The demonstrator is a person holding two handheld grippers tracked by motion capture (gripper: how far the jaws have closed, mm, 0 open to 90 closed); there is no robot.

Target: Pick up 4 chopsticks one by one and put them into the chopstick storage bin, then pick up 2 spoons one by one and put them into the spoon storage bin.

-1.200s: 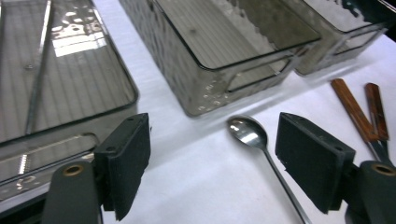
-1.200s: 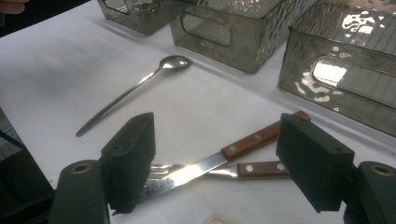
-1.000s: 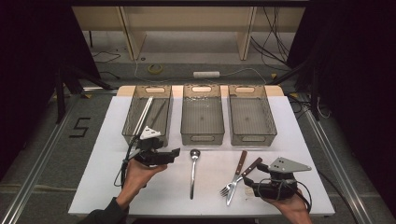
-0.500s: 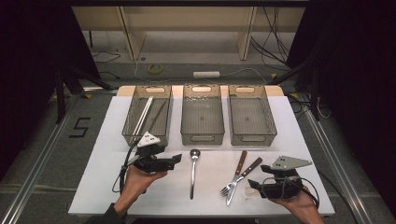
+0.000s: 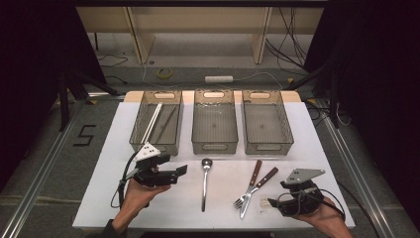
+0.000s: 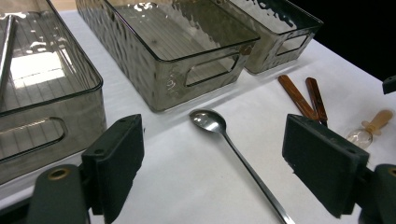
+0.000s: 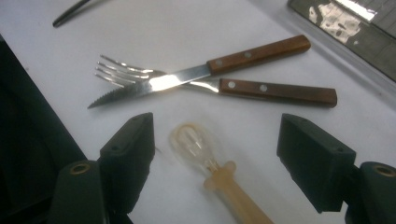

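A long metal spoon (image 5: pixel 204 184) lies on the white table (image 5: pixel 99 193) below the middle bin. My left gripper (image 5: pixel 182 170) is open just left of it, jaws pointing at it. In the left gripper view the spoon (image 6: pixel 219 130) lies between and beyond the open gripper (image 6: pixel 212 137). A wooden-handled knife (image 7: pixel 196 74) and fork (image 7: pixel 261 88) lie crossed. My right gripper (image 5: pixel 271 202) is open right of the fork and knife (image 5: pixel 251 187). A small whisk-like tool (image 7: pixel 201 151) with a clear head and tan handle lies between the jaws of this gripper (image 7: pixel 217 137), untouched.
Three clear grey bins stand in a row at the table's back: the left bin (image 5: pixel 153 148) holds long thin metal pieces (image 5: pixel 152 121), the middle bin (image 5: pixel 214 147) and right bin (image 5: pixel 267 147) look bare. Dark floor and cables surround the table.
Both hands have drifted slightly toward the table's near edge. Both grippers have stayed open, and the cutlery has not moved.
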